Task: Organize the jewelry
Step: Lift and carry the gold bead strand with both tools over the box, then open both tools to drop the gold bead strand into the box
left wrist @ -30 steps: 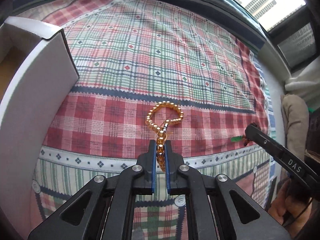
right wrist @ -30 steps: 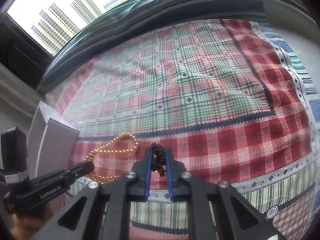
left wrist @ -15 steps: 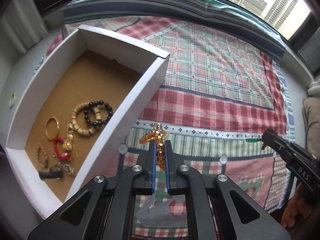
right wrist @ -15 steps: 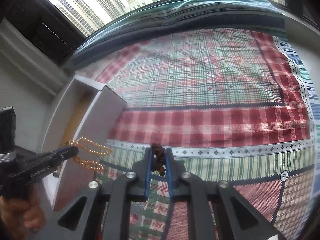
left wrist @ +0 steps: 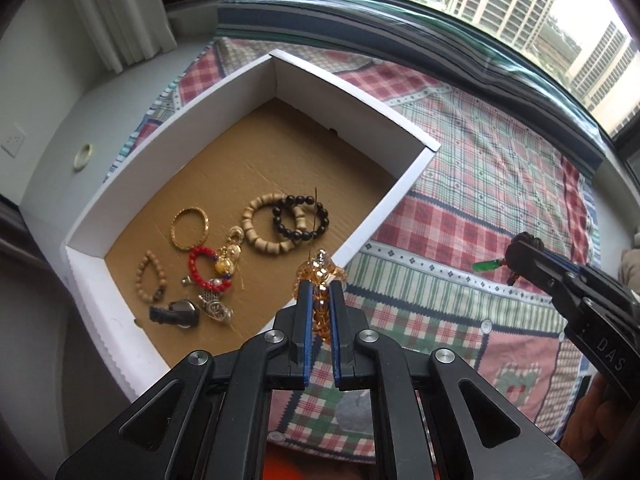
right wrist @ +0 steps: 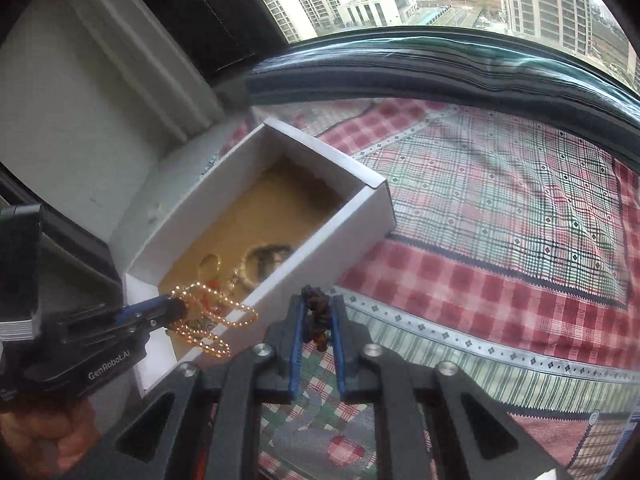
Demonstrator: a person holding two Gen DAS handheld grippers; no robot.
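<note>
left wrist: left claw point(left wrist: 319, 300) clenches amber beads point(left wrist: 320, 272) above plaid cloth point(left wrist: 480, 184).

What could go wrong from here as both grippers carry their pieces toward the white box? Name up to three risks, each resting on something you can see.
1. The amber bead strand hangs in loose loops from the left gripper; a loop may snag the white box wall.
2. Dropped among the pieces already inside, like the black bead bracelet, it may tangle.
3. The right gripper pinches only the dark cord; its green pendant dangles and could slip out.
</note>
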